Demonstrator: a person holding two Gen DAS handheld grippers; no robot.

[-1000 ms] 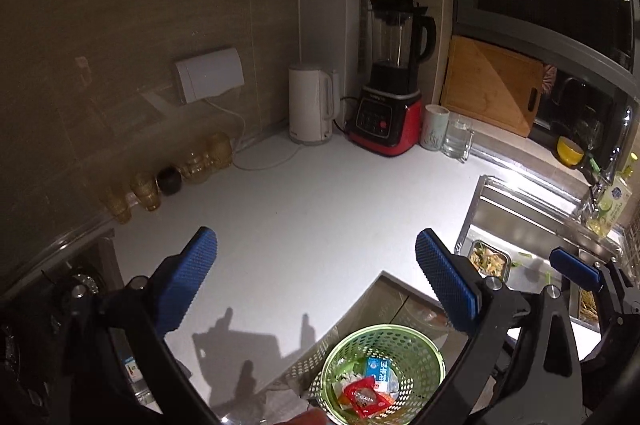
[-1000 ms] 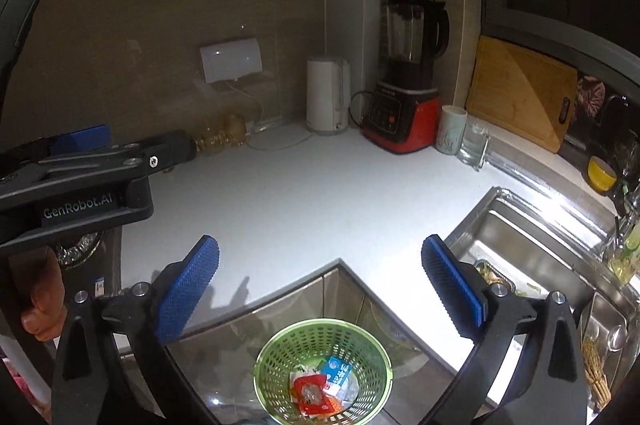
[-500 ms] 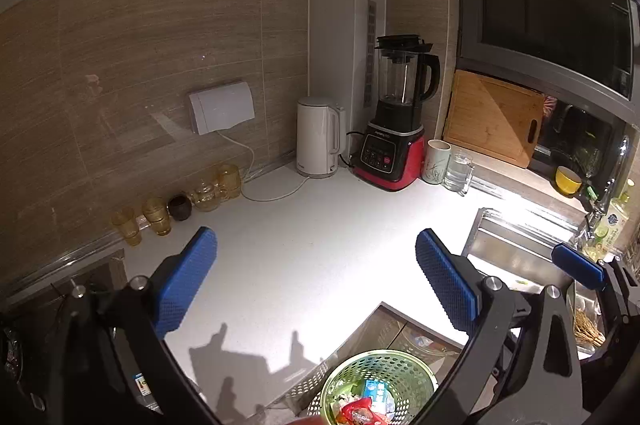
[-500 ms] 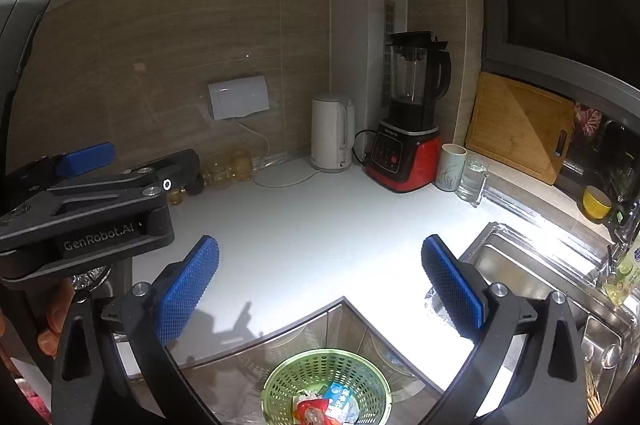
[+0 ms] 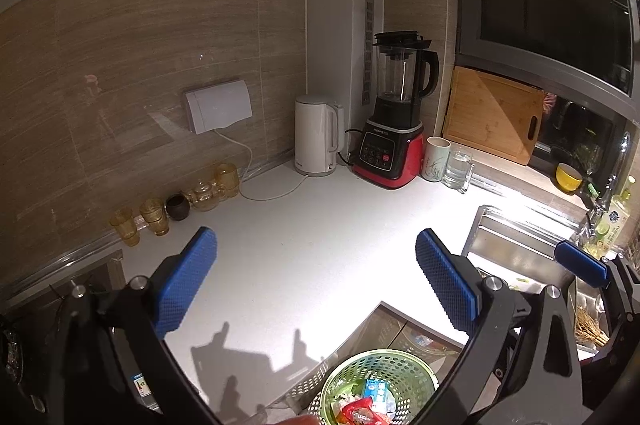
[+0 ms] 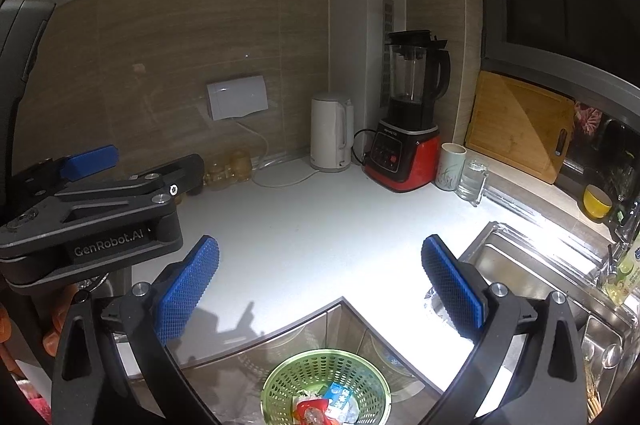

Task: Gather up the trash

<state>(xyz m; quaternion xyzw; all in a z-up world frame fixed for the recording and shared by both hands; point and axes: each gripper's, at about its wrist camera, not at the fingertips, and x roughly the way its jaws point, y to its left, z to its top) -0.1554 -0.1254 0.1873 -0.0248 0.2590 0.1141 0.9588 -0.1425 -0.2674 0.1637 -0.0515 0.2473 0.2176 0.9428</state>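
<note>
A green perforated basket (image 5: 416, 375) (image 6: 280, 385) stands on the floor below the counter's front edge. A red wrapper (image 5: 362, 411) (image 6: 310, 411) and a blue-and-white packet (image 5: 376, 391) (image 6: 338, 395) lie in it. My left gripper (image 5: 316, 289) hangs open over the white counter (image 5: 320, 257), nothing between its blue pads. My right gripper (image 6: 320, 285) is open too and empty, held above the counter's corner. The left gripper's body (image 6: 92, 221) shows at the left of the right wrist view. One blue pad of the right gripper (image 5: 582, 263) shows at the right of the left wrist view.
Against the back wall stand a white kettle (image 5: 318, 137), a red-and-black blender (image 5: 394, 129), a mug (image 5: 436, 165) and a glass (image 5: 458, 171). Amber glasses (image 5: 154, 215) line the left wall. A steel sink (image 6: 532, 269) lies right, a cutting board (image 5: 492, 121) behind it.
Both grippers have tilted up and drawn back: the basket has slid toward the bottom edge and more wall and upper cabinet shows. Both stay open.
</note>
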